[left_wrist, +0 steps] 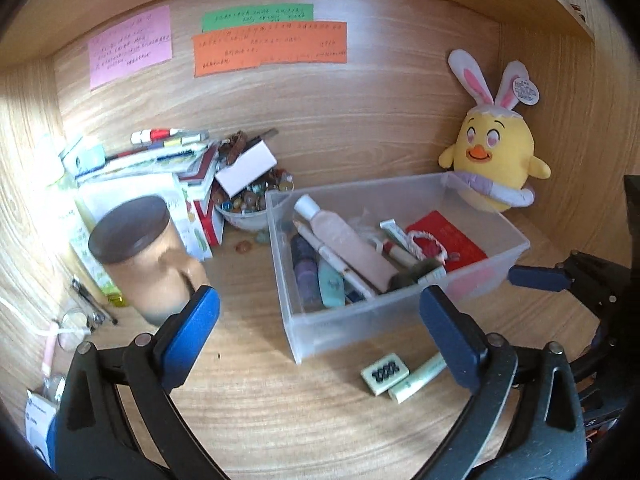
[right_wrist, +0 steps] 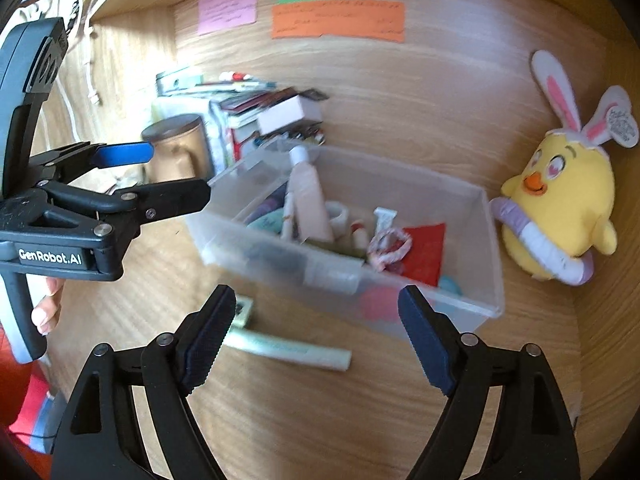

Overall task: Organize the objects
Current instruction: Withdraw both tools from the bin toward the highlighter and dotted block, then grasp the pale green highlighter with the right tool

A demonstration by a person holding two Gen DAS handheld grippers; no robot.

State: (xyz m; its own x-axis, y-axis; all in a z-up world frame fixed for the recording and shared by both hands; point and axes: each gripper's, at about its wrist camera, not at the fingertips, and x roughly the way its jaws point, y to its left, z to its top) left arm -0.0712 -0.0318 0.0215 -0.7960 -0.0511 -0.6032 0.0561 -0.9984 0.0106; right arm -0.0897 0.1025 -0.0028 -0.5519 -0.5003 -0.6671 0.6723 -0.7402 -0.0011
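since both grippers hang with nothing between their fingers, i judge i'm between picks: the bin (left_wrist: 384, 320) already holds bottles, tubes and a red packet, while a pale green tube (right_wrist: 288, 347) and a small eraser (left_wrist: 385, 373) lie on the desk just near of the bin's front wall. my right gripper (right_wrist: 316, 336) has its fingers spread wide, right over the tube, so that looks like the next thing to go in. the move calls for dropping lower, lining the fingers across the tube's width, pinching it, then lifting over the bin's wall. my left gripper (left_wrist: 320, 332) is spread too, hovering near the bin's left front corner, touching nothing. a brown jar (left_wrist: 140, 256) stands to the left.

the desk (left_wrist: 280, 420) is light wood grain, set in a wooden alcove. sticky notes (left_wrist: 270, 46) sit on the far wall, a yellow plush (left_wrist: 494, 156) at far right, and a stack of books (left_wrist: 160, 168) with a bowl of beads (left_wrist: 248, 204) at far left.
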